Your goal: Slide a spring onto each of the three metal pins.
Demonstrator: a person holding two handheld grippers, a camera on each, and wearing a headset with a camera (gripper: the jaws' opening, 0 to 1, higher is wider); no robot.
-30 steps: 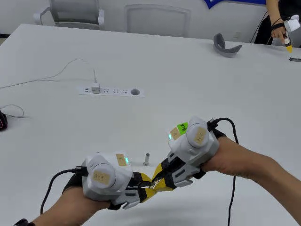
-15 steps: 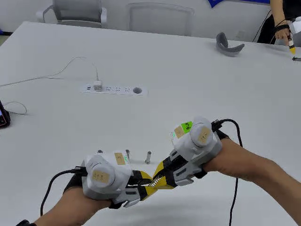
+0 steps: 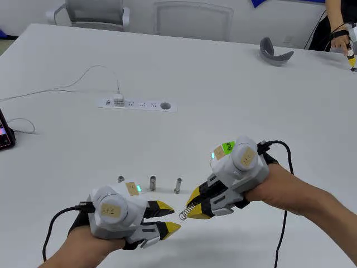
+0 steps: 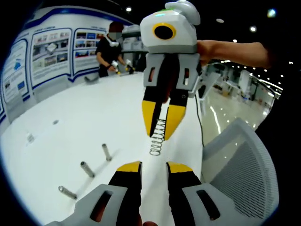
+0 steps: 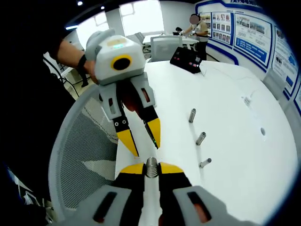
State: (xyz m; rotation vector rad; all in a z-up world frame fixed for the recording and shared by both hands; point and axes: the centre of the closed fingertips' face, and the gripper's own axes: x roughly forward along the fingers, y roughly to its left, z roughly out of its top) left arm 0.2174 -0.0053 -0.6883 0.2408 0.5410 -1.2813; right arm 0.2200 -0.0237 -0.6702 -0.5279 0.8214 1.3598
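Three short metal pins (image 3: 121, 179) (image 3: 152, 182) (image 3: 178, 185) stand upright in a row on the white table (image 3: 234, 106). My right gripper (image 3: 192, 211) is shut on a small steel spring (image 3: 185, 211), which sticks out past its yellow tips just right of the nearest pin. In the right gripper view the spring (image 5: 151, 165) sits pinched between the jaws, with the pins (image 5: 201, 138) off to the right. My left gripper (image 3: 169, 218) faces it, open and holding nothing. The left gripper view shows the spring (image 4: 157, 139) hanging from the right gripper (image 4: 161, 128), and the pins (image 4: 87, 168) at lower left.
A white power strip (image 3: 139, 104) with a plug and cable lies further back. A phone (image 3: 3, 137) rests at the left edge. A grey curved object (image 3: 276, 50) sits at the far right, near a person's hand (image 3: 339, 39). Chairs (image 3: 192, 19) stand behind the table.
The left gripper has let go of the spring, opened and drawn back to the left. The right gripper keeps the spring. The camera has tilted, so all three pins now show.
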